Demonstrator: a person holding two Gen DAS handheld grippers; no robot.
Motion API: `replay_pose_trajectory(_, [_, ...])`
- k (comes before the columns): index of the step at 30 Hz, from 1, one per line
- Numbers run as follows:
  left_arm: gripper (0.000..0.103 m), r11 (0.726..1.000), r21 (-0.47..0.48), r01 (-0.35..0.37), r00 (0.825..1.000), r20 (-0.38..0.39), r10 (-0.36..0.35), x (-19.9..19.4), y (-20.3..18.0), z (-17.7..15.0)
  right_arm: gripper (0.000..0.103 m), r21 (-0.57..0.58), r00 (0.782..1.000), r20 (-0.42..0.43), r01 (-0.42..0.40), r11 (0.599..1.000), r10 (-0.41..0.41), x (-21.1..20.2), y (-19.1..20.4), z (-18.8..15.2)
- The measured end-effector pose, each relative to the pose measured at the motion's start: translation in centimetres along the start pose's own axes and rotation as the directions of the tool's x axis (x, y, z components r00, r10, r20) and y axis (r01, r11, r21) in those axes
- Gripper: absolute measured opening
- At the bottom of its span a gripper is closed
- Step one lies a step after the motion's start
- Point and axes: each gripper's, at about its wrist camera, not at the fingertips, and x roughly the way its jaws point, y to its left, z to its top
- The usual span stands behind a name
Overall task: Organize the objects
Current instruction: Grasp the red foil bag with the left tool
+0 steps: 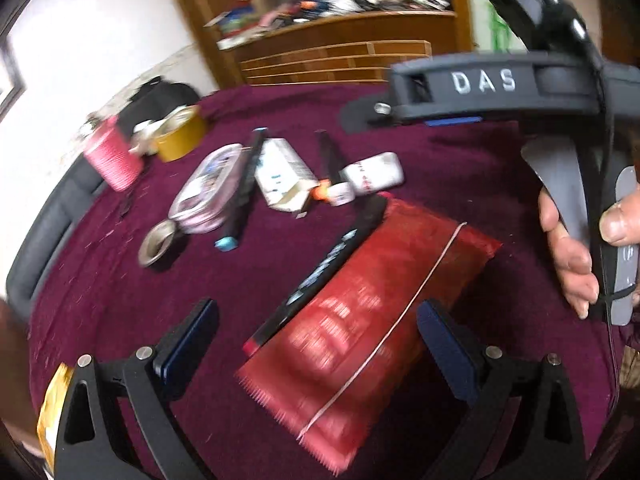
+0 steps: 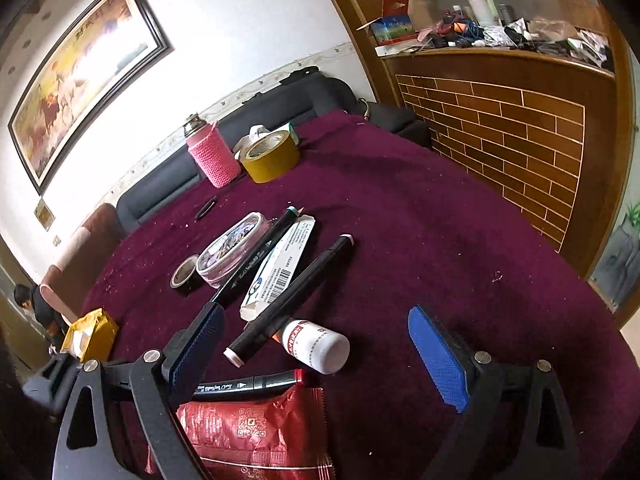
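Observation:
A red foil packet [image 1: 360, 320] lies on the purple cloth table [image 1: 460, 184], with a red-capped black marker [image 1: 316, 268] along its left edge. My left gripper [image 1: 318, 338] is open above the packet, fingers on either side, holding nothing. My right gripper [image 2: 316, 354] is open and empty above a white bottle [image 2: 316, 346], a black marker [image 2: 292, 296] and the red-capped marker [image 2: 248, 388]; the packet [image 2: 256, 436] lies under its left finger. The right gripper's body [image 1: 492, 84] shows in the left wrist view, held by a hand.
Farther back lie a white box [image 2: 278, 266], a teal-capped marker [image 2: 256, 256], an oval tin [image 2: 232, 248], a small tape ring [image 2: 184, 272], a yellow tape roll [image 2: 270, 156] and a pink-sleeved bottle [image 2: 210, 152]. A yellow packet [image 2: 90, 334] sits at the left edge. A brick-patterned wooden counter [image 2: 500, 128] stands right.

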Motion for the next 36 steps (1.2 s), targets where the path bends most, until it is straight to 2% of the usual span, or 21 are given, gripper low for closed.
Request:
replay_pose_trajectory(3, [0.098, 0.995, -0.039, 0.095, 0.995, -0.024, -0.096, 1.1, -0.3, 0.9, 0.096, 0.021, 1.000, -0.024, -0.002, 1.000, 0.002, 0.6, -0.3, 0.0])
replay_pose_trajectory(5, [0.097, 0.986, -0.055, 0.155, 0.986, -0.061, -0.158, 1.6, -1.2, 0.6, 0.096, 0.046, 0.999, -0.034, -0.003, 0.999, 0.005, 0.7, -0.9, -0.1])
replay_pose_trajectory(6, [0.091, 0.987, -0.042, 0.155, 0.984, -0.080, -0.158, 1.8, -1.9, 0.3, 0.096, 0.059, 0.999, -0.038, -0.005, 0.998, 0.007, 0.8, -1.3, 0.0])
replay_pose_trajectory(7, [0.086, 0.992, -0.013, 0.127, 0.988, -0.085, -0.127, 1.8, -2.7, -0.1, 0.096, 0.076, 0.999, -0.042, -0.006, 0.997, 0.009, 0.9, -1.6, 0.0])
replay_pose_trajectory(8, [0.081, 0.993, 0.003, 0.115, 0.991, -0.066, -0.114, 1.2, -3.3, -0.5, 0.096, 0.087, 0.999, -0.046, -0.007, 0.996, 0.011, 1.0, -1.8, 0.0])
replay_pose_trajectory(10, [0.063, 0.983, -0.034, 0.178, 0.982, -0.061, -0.180, 0.1, -3.3, -1.0, 0.096, 0.105, 0.998, -0.054, -0.009, 0.994, 0.015, 1.1, -2.2, -0.1])
replay_pose_trajectory(12, [0.062, 0.958, -0.089, 0.272, 0.960, -0.047, -0.276, -1.2, -3.1, -1.5, 0.096, 0.106, 0.998, -0.056, -0.010, 0.994, 0.016, 1.1, -2.2, -0.1])
replay_pose_trajectory(13, [0.062, 0.951, -0.099, 0.292, 0.954, -0.044, -0.297, -1.4, -3.3, -1.6, 0.096, 0.103, 0.998, -0.056, -0.009, 0.995, 0.015, 1.1, -2.1, -0.2])
replay_pose_trajectory(15, [0.062, 0.959, -0.086, 0.271, 0.960, -0.047, -0.275, -1.4, -3.9, -1.6, 0.096, 0.096, 0.998, -0.055, -0.006, 0.995, 0.011, 1.1, -2.0, -0.2])
replay_pose_trajectory(20, [0.075, 0.974, -0.095, 0.205, 0.974, -0.073, -0.212, 1.2, -5.5, -0.2, 0.096, 0.104, 0.999, -0.050, 0.001, 0.995, 0.004, 1.0, -2.2, -0.2])
replay_pose_trajectory(21, [0.078, 0.978, -0.115, 0.174, 0.983, -0.042, -0.180, 1.3, -5.9, 0.0, 0.096, 0.110, 0.999, -0.050, 0.001, 0.994, 0.004, 1.0, -2.4, -0.2])
replay_pose_trajectory(22, [0.077, 0.979, -0.122, 0.163, 0.985, -0.042, -0.170, 1.5, -6.1, 0.1, 0.096, 0.116, 0.999, -0.053, 0.002, 0.993, 0.004, 1.0, -2.5, -0.2])
replay_pose_trajectory(23, [0.074, 0.977, -0.141, 0.158, 0.985, -0.047, -0.166, 1.5, -6.1, 0.2, 0.096, 0.111, 0.998, -0.057, 0.015, 0.994, -0.008, 1.2, -2.7, 0.0])
replay_pose_trajectory(24, [0.062, 0.973, -0.165, 0.159, 0.985, -0.045, -0.168, 1.3, -5.8, 0.1, 0.096, 0.127, 0.998, -0.055, 0.015, 0.992, -0.008, 1.2, -2.9, 0.0])
replay_pose_trajectory(26, [0.053, 0.966, -0.201, 0.161, 0.984, -0.038, -0.172, 0.7, -5.2, -0.3, 0.096, 0.161, 0.998, -0.058, -0.009, 0.987, 0.018, 1.2, -3.5, 0.0])
replay_pose_trajectory(27, [0.049, 0.955, -0.239, 0.175, 0.982, -0.024, -0.186, 0.1, -4.5, -0.7, 0.096, 0.166, 0.998, -0.056, -0.015, 0.986, 0.024, 1.2, -3.6, 0.0])
replay_pose_trajectory(30, [0.048, 0.906, -0.365, 0.216, 0.975, 0.032, -0.220, -2.1, -1.6, -2.7, 0.096, 0.156, 0.999, -0.043, -0.019, 0.988, 0.026, 0.9, -3.4, 0.1])
replay_pose_trajectory(32, [0.048, 0.872, -0.433, 0.227, 0.974, 0.096, -0.206, -4.6, 0.8, -4.7, 0.096, 0.136, 0.999, -0.040, -0.015, 0.991, 0.020, 0.9, -2.9, 0.0])
replay_pose_trajectory(36, [0.048, 0.826, -0.518, 0.221, 0.973, 0.182, -0.146, -9.6, 3.9, -8.0, 0.096, 0.073, 0.997, -0.068, -0.027, 0.997, 0.032, 1.2, -1.7, 0.0])
